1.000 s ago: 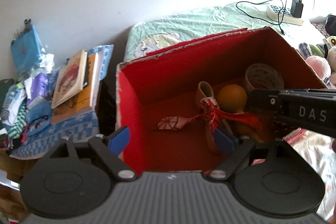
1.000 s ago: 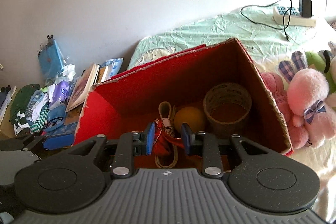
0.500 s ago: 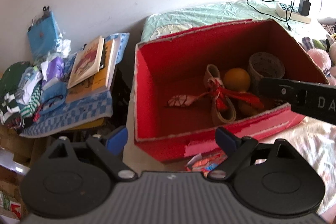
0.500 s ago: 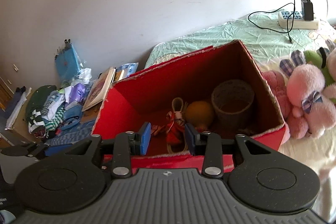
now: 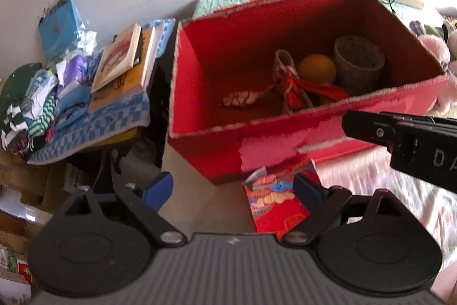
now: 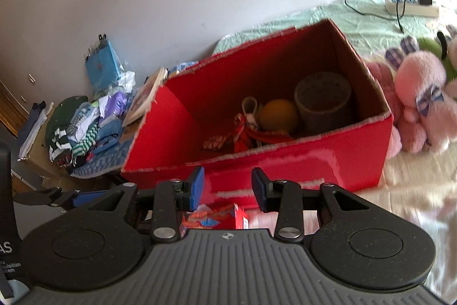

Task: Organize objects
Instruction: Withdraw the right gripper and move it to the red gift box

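Observation:
An open red cardboard box (image 5: 257,145) (image 6: 300,162) sits on the bed. Inside lie an orange ball (image 5: 317,67) (image 6: 278,113), a woven cup (image 5: 358,62) (image 6: 322,102) and a small shoe tied with a red ribbon (image 5: 294,90) (image 6: 245,133). A red patterned packet (image 5: 277,199) (image 6: 217,219) lies on the bed just in front of the box. My left gripper (image 5: 232,187) is open and empty, held in front of the box with the packet by its right finger. My right gripper (image 6: 228,188) is open too, above the packet, with nothing between its fingers.
To the left of the box are stacked books (image 5: 122,62) and a heap of clothes (image 5: 34,99) on a blue checked cloth. Pink plush toys (image 6: 422,99) lie to the right of the box. A power strip with a charger (image 6: 411,5) lies on the green sheet behind.
Both grippers have drawn back from over the box towards the near side. The box now looks farther off, and the red packet has come into view in front of it.

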`<action>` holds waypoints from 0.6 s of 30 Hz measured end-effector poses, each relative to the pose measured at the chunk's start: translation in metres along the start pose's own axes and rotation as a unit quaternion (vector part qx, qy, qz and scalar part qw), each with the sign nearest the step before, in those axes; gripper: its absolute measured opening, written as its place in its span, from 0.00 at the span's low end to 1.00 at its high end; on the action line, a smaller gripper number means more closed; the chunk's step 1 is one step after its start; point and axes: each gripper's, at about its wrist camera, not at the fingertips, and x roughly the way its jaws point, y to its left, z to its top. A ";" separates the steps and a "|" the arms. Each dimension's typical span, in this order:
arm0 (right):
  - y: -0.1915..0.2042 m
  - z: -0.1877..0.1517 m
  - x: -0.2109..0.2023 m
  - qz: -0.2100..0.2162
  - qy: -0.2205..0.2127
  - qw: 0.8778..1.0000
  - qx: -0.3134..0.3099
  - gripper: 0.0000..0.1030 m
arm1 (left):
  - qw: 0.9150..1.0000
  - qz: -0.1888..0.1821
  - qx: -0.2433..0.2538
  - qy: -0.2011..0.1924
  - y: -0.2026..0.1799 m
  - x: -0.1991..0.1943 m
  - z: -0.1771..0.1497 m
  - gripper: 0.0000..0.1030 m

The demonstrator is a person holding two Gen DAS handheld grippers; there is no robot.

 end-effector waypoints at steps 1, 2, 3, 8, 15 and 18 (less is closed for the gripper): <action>-0.002 -0.002 0.000 0.000 0.004 1.000 0.001 0.38 | 1.000 0.001 0.000 0.003 -0.001 0.001 -0.002 0.91; -0.003 -0.004 0.001 0.000 0.008 1.000 0.002 0.38 | 1.000 0.001 0.001 0.006 -0.002 0.002 -0.004 0.92; -0.003 -0.006 0.001 0.000 0.010 1.000 0.003 0.38 | 1.000 0.001 0.002 0.008 -0.003 0.003 -0.005 0.92; -0.007 -0.014 0.005 0.004 0.029 0.999 0.013 0.42 | 1.000 0.000 0.006 0.024 -0.009 0.009 -0.013 0.93; -0.009 -0.024 0.011 0.010 0.052 0.998 0.022 0.45 | 0.999 -0.004 0.007 0.046 -0.013 0.017 -0.023 0.93; -0.011 -0.028 0.014 0.012 0.061 0.998 0.026 0.45 | 0.998 -0.005 0.007 0.054 -0.014 0.021 -0.026 0.93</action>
